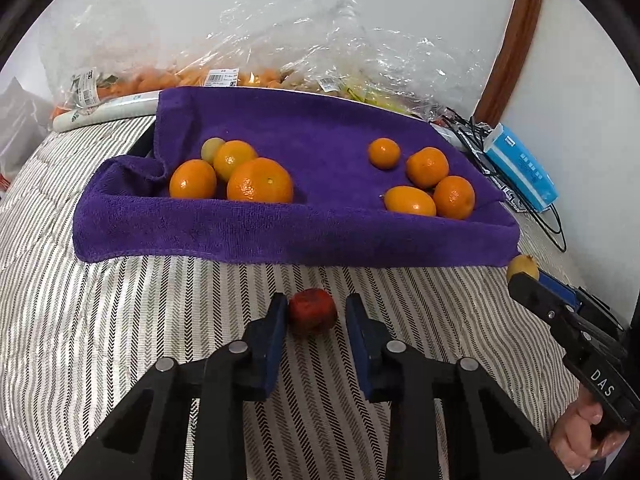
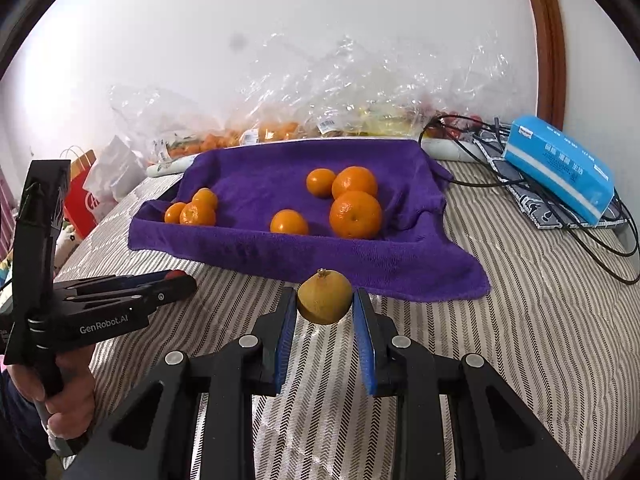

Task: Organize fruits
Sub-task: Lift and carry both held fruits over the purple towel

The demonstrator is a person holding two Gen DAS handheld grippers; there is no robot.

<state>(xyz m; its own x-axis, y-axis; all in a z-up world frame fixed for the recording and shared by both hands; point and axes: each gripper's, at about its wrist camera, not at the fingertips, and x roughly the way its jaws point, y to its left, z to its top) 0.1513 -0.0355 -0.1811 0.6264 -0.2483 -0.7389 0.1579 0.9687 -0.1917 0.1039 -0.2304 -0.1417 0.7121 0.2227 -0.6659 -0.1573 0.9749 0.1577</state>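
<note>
Red fruit sits low on the striped bedcover, just in front of the near edge of the purple towel, and the left gripper has its two blue-padded fingers on either side of it. The left pad touches the fruit; a sliver of space shows on the right side, so the jaws are parted and not clamped. Over on the right, the right gripper has a yellow-green fruit pinched between its blue pads, both pads pressed against its sides, held just short of the towel's near right corner. In the left wrist view that same fruit peeks out at the gripper's tip by the towel's corner.

On the towel, two clusters: a left group of oranges near the near left corner, with one paler greenish one behind, and a right group of oranges toward the right edge. Behind the far edge, clear plastic bags with more fruit. A blue tissue pack and black cables lie off to the right on the bedcover.
</note>
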